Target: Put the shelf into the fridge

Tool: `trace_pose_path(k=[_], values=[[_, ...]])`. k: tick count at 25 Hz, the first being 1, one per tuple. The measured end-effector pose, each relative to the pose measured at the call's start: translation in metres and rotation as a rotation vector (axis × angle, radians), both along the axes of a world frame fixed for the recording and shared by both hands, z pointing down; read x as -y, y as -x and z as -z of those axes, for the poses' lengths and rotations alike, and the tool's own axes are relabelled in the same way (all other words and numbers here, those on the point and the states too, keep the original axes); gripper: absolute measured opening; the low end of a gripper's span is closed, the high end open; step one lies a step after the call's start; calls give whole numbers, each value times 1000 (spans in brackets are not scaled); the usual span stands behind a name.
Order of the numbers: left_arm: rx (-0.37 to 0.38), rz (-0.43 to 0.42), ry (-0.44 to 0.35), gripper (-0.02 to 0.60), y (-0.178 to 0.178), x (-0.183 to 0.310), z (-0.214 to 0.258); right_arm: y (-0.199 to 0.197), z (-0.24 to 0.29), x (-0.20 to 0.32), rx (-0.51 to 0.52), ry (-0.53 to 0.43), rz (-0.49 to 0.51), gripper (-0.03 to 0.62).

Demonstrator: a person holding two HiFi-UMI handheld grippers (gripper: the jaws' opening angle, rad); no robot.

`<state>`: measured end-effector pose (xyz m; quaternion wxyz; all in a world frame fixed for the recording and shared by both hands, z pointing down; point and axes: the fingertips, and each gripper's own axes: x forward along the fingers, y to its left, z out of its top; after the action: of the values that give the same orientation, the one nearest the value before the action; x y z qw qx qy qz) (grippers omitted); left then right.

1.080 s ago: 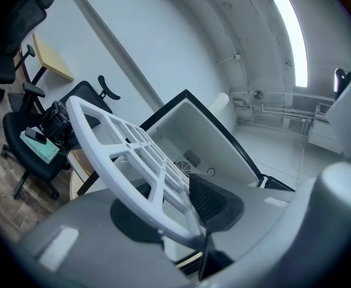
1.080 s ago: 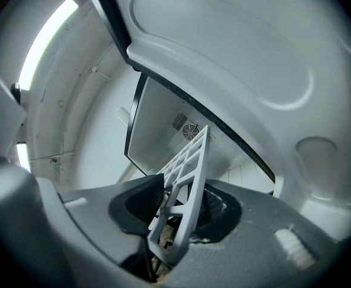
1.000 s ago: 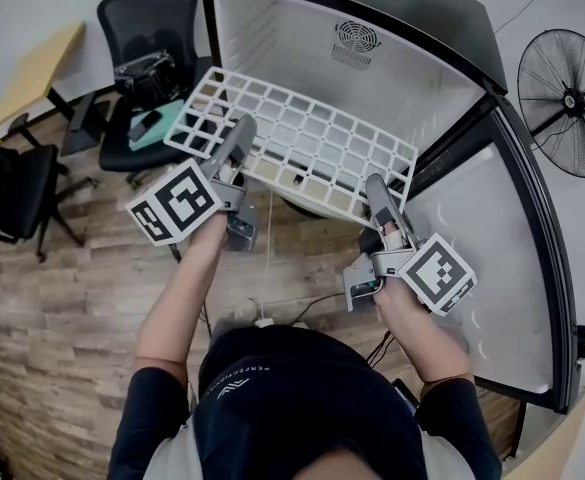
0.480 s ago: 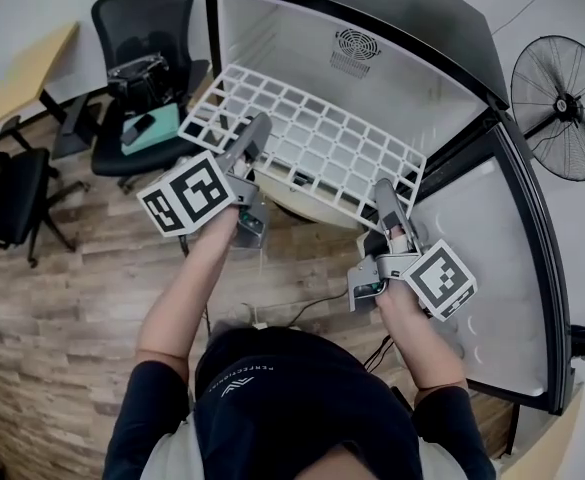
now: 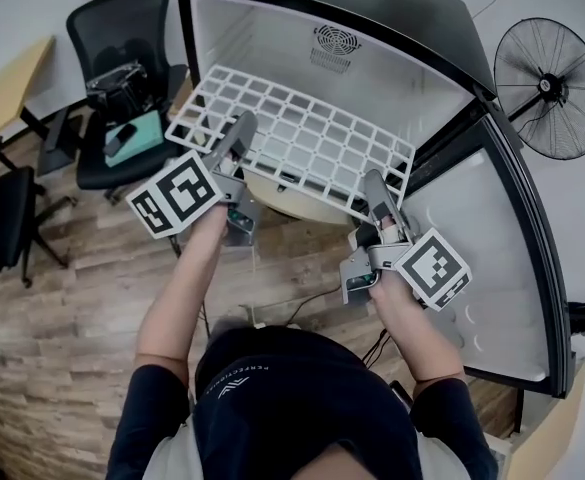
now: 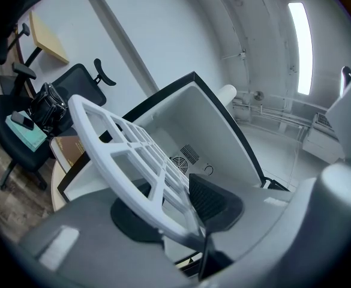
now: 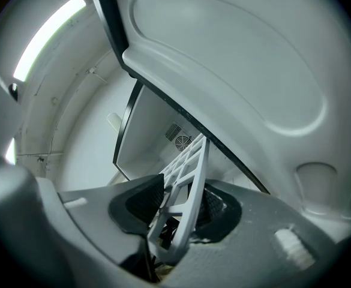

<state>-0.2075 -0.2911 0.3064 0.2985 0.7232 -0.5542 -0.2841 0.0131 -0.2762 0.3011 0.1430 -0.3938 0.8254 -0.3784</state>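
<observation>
The white grid shelf [image 5: 302, 133] hangs level in front of the open fridge [image 5: 262, 38], its far edge inside the white cavity below the round fan vent [image 5: 334, 40]. My left gripper [image 5: 236, 140] is shut on the shelf's near edge toward its left end. On the near right corner my right gripper [image 5: 375, 192] is shut as well. In the left gripper view the shelf [image 6: 127, 155] runs up and left from between the pads of my left gripper [image 6: 178, 212]. In the right gripper view the shelf [image 7: 190, 173] stands edge-on, clamped in my right gripper [image 7: 176, 212].
The fridge door [image 5: 492, 268] stands open at the right, close to my right gripper. A black office chair [image 5: 122, 78] loaded with items is left of the fridge. A pedestal fan [image 5: 552, 88] stands at the far right. Cables [image 5: 307, 303] lie on the wooden floor.
Both grippers have carried the shelf a little toward the fridge and rightward across its opening; the left corner now sits inside the cavity's left wall. Both grips are unchanged.
</observation>
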Motion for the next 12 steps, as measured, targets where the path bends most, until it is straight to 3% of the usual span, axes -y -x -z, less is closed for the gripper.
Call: trace_pose_path(k=[12], values=[[-19,0,-5,140,5,9,3,4,7,13,-7,4,-7,120]])
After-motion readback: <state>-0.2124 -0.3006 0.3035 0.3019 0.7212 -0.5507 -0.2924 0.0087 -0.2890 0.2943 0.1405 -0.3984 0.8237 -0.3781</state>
